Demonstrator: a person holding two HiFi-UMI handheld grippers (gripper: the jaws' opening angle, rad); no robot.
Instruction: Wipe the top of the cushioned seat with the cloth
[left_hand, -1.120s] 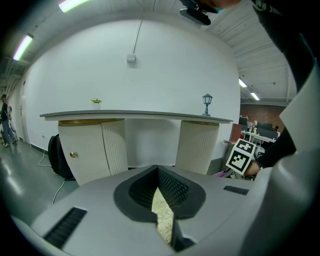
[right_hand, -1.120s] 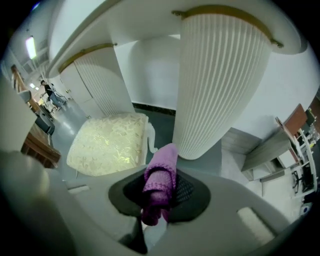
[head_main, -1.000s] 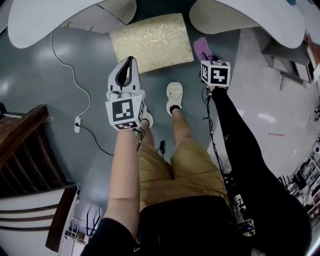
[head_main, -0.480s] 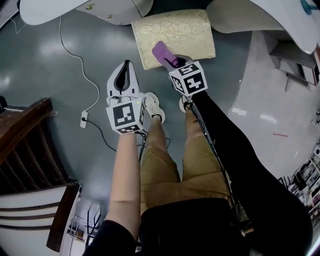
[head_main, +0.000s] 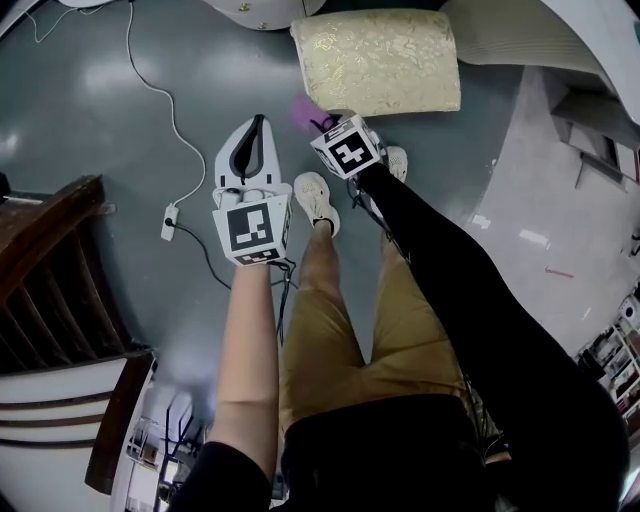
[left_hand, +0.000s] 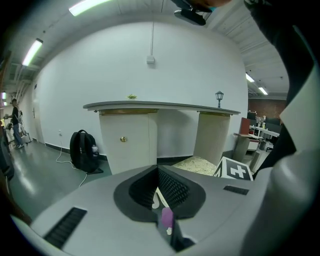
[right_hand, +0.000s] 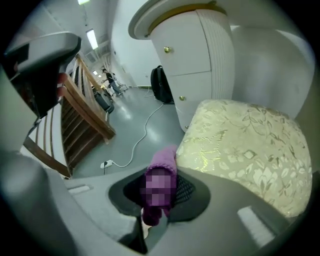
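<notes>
While the person stands on the grey floor, the head view shows the left gripper apart from the right gripper, which hangs just off the near left corner of the cushioned seat. The left gripper view shows its jaws pressed together, empty. In the right gripper view, the jaws clamp the purple cloth, its end just beside the seat's edge.

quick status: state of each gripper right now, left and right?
Left hand-held gripper: closed, empty.
Right hand-held gripper: closed on the purple cloth.
</notes>
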